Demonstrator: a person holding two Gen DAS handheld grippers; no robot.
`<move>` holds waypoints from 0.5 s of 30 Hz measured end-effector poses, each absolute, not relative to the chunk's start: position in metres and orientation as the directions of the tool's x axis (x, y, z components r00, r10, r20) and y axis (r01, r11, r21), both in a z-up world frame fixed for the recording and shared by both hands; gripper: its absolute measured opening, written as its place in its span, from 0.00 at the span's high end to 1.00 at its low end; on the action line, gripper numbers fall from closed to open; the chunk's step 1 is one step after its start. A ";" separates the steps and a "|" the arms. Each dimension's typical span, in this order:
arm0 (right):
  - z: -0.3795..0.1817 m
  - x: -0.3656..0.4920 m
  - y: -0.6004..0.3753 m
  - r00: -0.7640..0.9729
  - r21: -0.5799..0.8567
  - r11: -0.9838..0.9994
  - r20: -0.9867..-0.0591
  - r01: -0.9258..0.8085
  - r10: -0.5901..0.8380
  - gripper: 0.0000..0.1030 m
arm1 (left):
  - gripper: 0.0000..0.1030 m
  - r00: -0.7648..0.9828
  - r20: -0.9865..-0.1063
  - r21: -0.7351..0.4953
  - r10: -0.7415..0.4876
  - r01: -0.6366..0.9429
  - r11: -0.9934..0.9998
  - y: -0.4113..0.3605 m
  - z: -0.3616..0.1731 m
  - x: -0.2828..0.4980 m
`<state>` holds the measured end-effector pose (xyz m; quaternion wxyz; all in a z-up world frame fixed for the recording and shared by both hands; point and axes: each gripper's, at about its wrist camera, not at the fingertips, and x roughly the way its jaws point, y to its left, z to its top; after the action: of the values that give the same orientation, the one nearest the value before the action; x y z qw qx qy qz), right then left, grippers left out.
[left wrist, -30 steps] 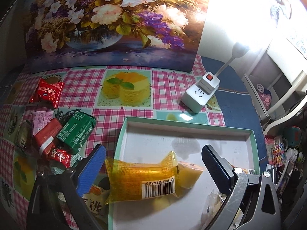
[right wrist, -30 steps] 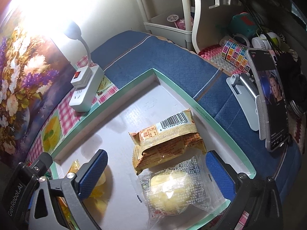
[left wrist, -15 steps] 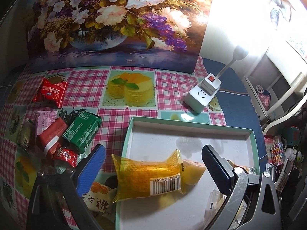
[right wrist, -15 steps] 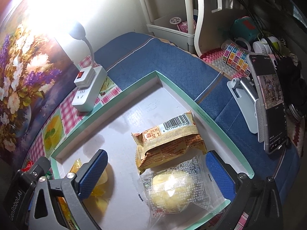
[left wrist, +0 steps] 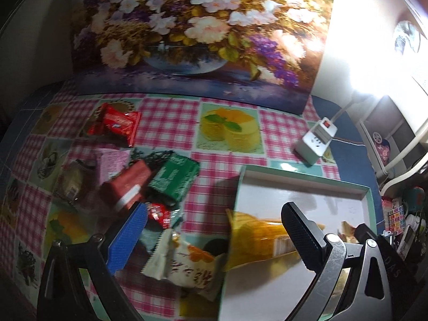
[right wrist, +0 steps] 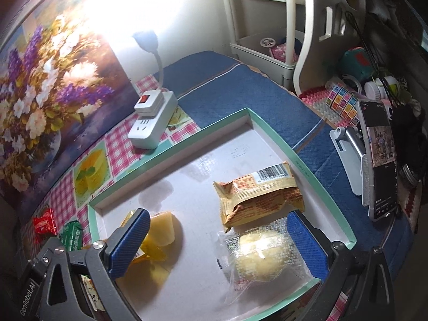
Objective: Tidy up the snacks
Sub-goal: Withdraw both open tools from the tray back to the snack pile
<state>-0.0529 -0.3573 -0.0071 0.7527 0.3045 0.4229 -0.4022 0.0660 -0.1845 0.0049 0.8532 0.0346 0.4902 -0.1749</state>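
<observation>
A shallow white tray with a teal rim [left wrist: 302,176] [right wrist: 171,155] lies on the checked cloth. In it are a yellow packet [left wrist: 256,240] [right wrist: 157,232] at its left end, an orange-brown packet [right wrist: 259,192] and a clear-wrapped round bun [right wrist: 259,256]. My left gripper [left wrist: 214,238] is open over the tray's left edge, with a white and orange packet [left wrist: 187,264] lying below it outside the tray. Loose snacks lie to the left: a green packet [left wrist: 174,179], a red box [left wrist: 128,184], a small red packet [left wrist: 157,212]. My right gripper [right wrist: 216,243] hangs open above the tray, holding nothing.
A white power strip [left wrist: 315,139] [right wrist: 152,123] with a bright lamp stands behind the tray. A flower painting [left wrist: 192,34] leans at the back. A phone on a stand [right wrist: 377,160], a white shelf [right wrist: 267,53] and small clutter crowd the right side.
My left gripper has swung left, from over the yellow packet toward the loose snacks; the packet stays in the tray. The right gripper has drawn back a little.
</observation>
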 end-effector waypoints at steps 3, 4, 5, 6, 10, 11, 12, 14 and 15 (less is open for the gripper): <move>-0.002 -0.050 -0.349 0.328 0.113 0.508 -0.875 0.854 -0.356 0.00 | 0.03 0.461 -0.852 -0.114 -0.248 0.299 0.947 -0.165 0.003 0.068; 0.000 -0.049 -0.345 0.334 0.112 0.517 -0.872 0.849 -0.359 0.00 | 0.03 0.462 -0.853 -0.116 -0.244 0.288 0.951 -0.158 0.003 0.068; 0.002 -0.048 -0.342 0.339 0.113 0.524 -0.869 0.844 -0.360 0.00 | 0.03 0.464 -0.852 -0.117 -0.241 0.279 0.953 -0.152 0.003 0.068; 0.004 -0.047 -0.339 0.347 0.115 0.532 -0.867 0.839 -0.359 0.00 | 0.03 0.467 -0.852 -0.118 -0.238 0.272 0.955 -0.147 0.004 0.068; 0.008 -0.042 -0.324 0.364 0.112 0.565 -0.861 0.817 -0.355 0.00 | 0.03 0.495 -0.842 -0.101 -0.215 0.246 0.964 -0.125 0.008 0.065; 0.009 -0.040 -0.320 0.370 0.114 0.575 -0.860 0.810 -0.351 0.00 | 0.03 0.499 -0.840 -0.102 -0.214 0.242 0.965 -0.119 0.009 0.064; 0.009 -0.039 -0.316 0.379 0.119 0.584 -0.858 0.803 -0.346 0.00 | 0.03 0.503 -0.837 -0.107 -0.216 0.237 0.966 -0.113 0.010 0.063; 0.010 -0.036 -0.308 0.405 0.142 0.603 -0.854 0.785 -0.327 0.00 | 0.03 0.514 -0.829 -0.120 -0.220 0.222 0.968 -0.100 0.011 0.061; 0.010 -0.035 -0.304 0.416 0.151 0.610 -0.852 0.778 -0.319 0.00 | 0.03 0.519 -0.826 -0.122 -0.221 0.218 0.968 -0.095 0.012 0.060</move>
<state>-0.0349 -0.3037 0.0101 0.7950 0.2753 0.4161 -0.3449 0.0601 -0.0949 0.0122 0.8716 -0.0015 0.4739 -0.1257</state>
